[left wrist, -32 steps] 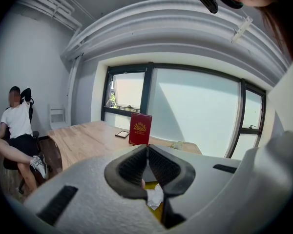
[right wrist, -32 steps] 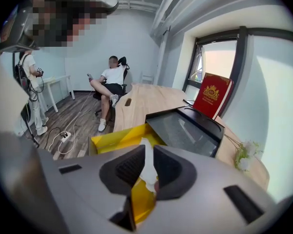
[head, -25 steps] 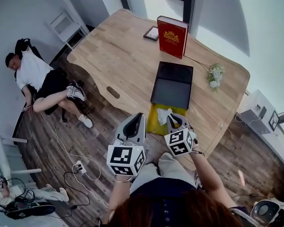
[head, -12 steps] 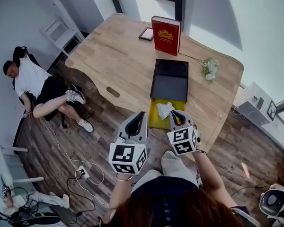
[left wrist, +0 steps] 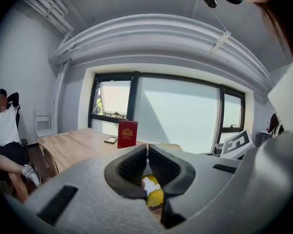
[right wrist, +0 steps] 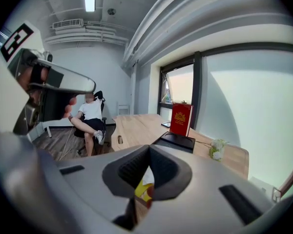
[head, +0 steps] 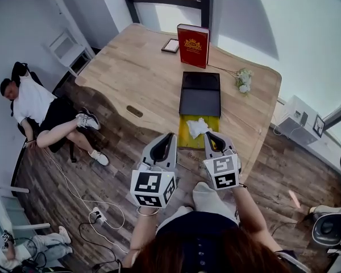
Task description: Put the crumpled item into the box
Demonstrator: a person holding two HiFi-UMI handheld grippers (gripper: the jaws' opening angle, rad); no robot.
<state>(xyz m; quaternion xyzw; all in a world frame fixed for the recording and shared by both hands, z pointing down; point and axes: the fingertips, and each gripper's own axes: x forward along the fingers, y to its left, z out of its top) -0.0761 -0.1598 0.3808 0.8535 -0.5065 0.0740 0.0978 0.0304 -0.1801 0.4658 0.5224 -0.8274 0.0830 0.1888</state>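
A white crumpled item (head: 197, 127) lies on a yellow flat piece (head: 188, 137) at the near edge of the wooden table (head: 142, 75). Just behind it sits the open black box (head: 200, 93). My left gripper (head: 169, 137) hangs shut over the floor, left of the yellow piece. My right gripper (head: 209, 137) is shut beside the crumpled item, at its near right, and holds nothing. In the left gripper view the shut gripper (left wrist: 147, 148) frames the white item (left wrist: 151, 184) below it. In the right gripper view the gripper (right wrist: 149, 149) is shut, and the yellow piece (right wrist: 142, 191) shows beneath.
A red book (head: 193, 45) stands upright behind the box, with a small dark frame (head: 171, 45) beside it. White flowers (head: 241, 79) lie at the table's right. A person (head: 34, 104) sits at the left, cables (head: 96, 212) run over the floor, and white equipment (head: 298, 124) stands at the right.
The head view has shifted, so the table sits higher and farther in the picture. Both grippers stay shut near the table's front edge; the crumpled item has not moved.
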